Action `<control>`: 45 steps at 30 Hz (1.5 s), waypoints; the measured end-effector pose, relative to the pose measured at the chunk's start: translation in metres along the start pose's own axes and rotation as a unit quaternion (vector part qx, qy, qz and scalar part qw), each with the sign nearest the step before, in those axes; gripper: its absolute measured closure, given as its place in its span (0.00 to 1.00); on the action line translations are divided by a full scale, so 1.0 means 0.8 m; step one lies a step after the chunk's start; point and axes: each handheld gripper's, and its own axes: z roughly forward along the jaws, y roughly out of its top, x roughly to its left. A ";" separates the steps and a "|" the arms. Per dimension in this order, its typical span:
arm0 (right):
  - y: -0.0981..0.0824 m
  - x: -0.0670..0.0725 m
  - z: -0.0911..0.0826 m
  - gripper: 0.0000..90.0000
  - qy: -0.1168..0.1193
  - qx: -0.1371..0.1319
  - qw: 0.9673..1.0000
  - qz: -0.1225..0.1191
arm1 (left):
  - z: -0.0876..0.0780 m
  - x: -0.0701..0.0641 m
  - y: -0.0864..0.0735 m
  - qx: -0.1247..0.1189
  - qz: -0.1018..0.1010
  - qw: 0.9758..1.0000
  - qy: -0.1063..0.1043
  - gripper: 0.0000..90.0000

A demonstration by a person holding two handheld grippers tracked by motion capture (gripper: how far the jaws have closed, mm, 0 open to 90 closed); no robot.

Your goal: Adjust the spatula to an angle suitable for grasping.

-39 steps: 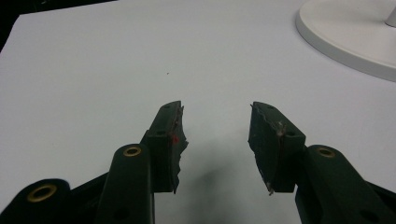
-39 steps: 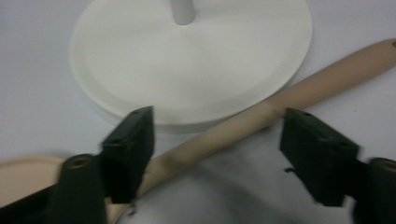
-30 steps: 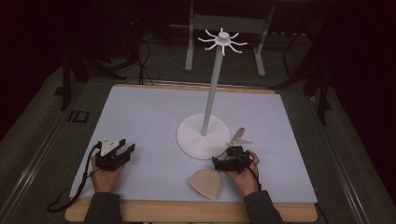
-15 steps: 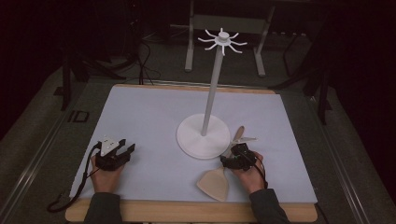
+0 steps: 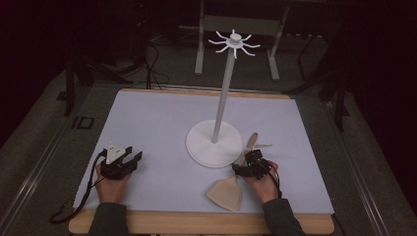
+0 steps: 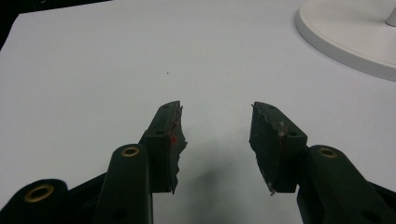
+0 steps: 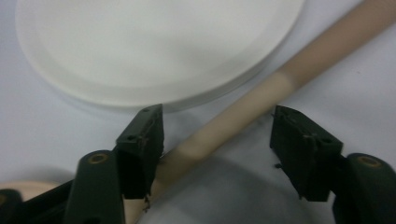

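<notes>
I count one wooden spatula (image 5: 231, 189) on the white mat (image 5: 147, 123). Its flat blade lies near the front edge, and its handle (image 7: 243, 112) runs up past the round base of the one white stand (image 5: 215, 143), just beside it. The stand has one tall pole with little hooks on top.

I have two grippers. My right gripper (image 5: 249, 164) sits over the handle. Its jaws have just been opening a bit, and the handle lies between them; the left jaw is right at it, the right jaw is apart, so nothing is squeezed.

My left gripper (image 5: 129, 160) rests on the mat well apart, jaws wide, nothing between them.
</notes>
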 end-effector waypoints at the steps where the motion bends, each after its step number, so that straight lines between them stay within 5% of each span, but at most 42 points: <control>1: 0.000 0.002 0.000 0.38 -0.003 0.001 1.000 -0.006 | 0.000 0.000 0.000 0.000 0.000 1.000 0.000 0.60; 8: 0.008 0.001 -0.001 0.41 -0.013 0.028 0.999 -0.013 | -0.001 -0.001 0.000 -0.001 0.000 1.000 0.000 0.60; 15: 0.013 -0.028 -0.006 0.49 0.009 0.035 0.999 0.008 | -0.001 0.000 0.000 -0.001 0.000 1.000 -0.001 0.60; 30: 0.029 -0.069 -0.019 0.76 0.008 0.036 0.999 0.026 | 0.000 -0.001 0.000 0.000 0.001 1.000 0.001 0.60; 39: 0.034 -0.063 0.000 0.59 -0.023 0.065 0.996 0.061 | 0.000 -0.001 0.000 0.001 0.001 1.000 0.001 0.59; 42: 0.035 -0.055 0.003 0.56 -0.040 0.065 0.996 0.048 | 0.000 -0.001 0.000 0.001 0.002 1.000 0.001 0.59; 45: 0.036 -0.045 0.005 0.68 -0.067 0.073 0.995 0.015 | 0.000 -0.001 0.000 0.001 0.001 1.000 0.001 0.59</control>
